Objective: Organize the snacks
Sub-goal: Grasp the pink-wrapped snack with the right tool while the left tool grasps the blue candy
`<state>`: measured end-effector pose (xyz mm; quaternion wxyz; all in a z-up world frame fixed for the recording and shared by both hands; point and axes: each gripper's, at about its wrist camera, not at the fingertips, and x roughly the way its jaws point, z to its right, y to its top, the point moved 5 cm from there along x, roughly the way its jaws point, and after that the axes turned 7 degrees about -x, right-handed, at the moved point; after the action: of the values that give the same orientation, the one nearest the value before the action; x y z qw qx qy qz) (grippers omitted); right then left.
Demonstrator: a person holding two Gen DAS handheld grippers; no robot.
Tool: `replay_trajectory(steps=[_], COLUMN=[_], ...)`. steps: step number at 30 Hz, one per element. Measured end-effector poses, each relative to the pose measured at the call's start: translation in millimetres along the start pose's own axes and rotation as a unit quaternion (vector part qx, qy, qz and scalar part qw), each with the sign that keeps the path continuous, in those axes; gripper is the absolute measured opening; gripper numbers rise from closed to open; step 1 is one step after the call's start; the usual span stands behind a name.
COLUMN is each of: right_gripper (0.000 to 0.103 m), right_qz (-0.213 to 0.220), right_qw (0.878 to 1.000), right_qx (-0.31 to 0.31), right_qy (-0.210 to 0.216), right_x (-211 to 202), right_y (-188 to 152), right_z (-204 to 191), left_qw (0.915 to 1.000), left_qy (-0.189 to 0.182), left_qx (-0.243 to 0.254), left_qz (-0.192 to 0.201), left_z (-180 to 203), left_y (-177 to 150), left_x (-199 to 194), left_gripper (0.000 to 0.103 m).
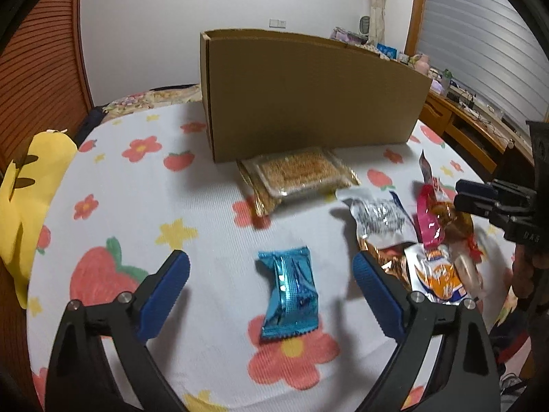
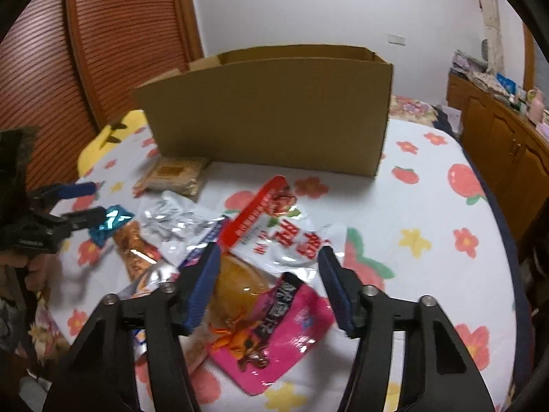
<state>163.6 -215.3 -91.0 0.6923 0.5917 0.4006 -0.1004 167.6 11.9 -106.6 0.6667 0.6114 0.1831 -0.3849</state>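
Observation:
An open cardboard box (image 1: 308, 92) stands on the flower-print bed; it also shows in the right wrist view (image 2: 274, 113). My left gripper (image 1: 271, 267) is open, its jaws on either side of a blue foil snack packet (image 1: 290, 295) lying on the sheet. A clear pack of brown crackers (image 1: 298, 175) lies against the box front. My right gripper (image 2: 269, 257) is open above a pile of snacks: a pink bag (image 2: 274, 326), a white bag with red print (image 2: 284, 237) and a silver wrapper (image 2: 171, 219). It holds nothing.
A yellow plush (image 1: 24, 206) lies at the bed's left edge. A slatted wooden wardrobe (image 2: 85, 51) stands behind the bed on the left. A wooden desk with clutter (image 1: 473, 120) runs along the right side. The pile also shows in the left wrist view (image 1: 422, 237).

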Motion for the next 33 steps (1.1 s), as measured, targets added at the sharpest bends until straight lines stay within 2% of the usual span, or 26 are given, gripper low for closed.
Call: replay_trajectory(steps=[8, 13, 19, 25, 31, 33], right_gripper=[0.051, 0.051, 0.051, 0.051, 0.051, 0.053], right_qz=[-0.001, -0.010, -0.020, -0.032, -0.057, -0.070], right_qw=[0.999, 0.999, 0.998, 0.996, 0.991, 0.990], right_qx=[-0.027, -0.040, -0.060, -0.077, -0.107, -0.104], right_qy=[0.029, 0.027, 0.030, 0.039, 0.052, 0.066], right_x=[-1, 4, 3, 3, 14, 20], right_y=[3, 1, -1, -4, -2, -2], right_z=[-15, -20, -26, -30, -38, -38], left_qw=[1.0000, 1.0000, 0.9999, 0.9998, 0.9998, 0.9998], left_qy=[0.005, 0.002, 0.006, 0.003, 0.004, 0.008], left_qx=[0.006, -0.005, -0.004, -0.006, -0.005, -0.002], left_qz=[-0.005, -0.006, -0.012, -0.017, -0.020, -0.019], left_z=[1, -4, -3, -4, -3, -2], left_y=[-2, -3, -3, -4, -5, -5], left_x=[5, 4, 8, 10, 11, 11], left_gripper=[0.094, 0.094, 0.085, 0.081, 0.077, 0.073])
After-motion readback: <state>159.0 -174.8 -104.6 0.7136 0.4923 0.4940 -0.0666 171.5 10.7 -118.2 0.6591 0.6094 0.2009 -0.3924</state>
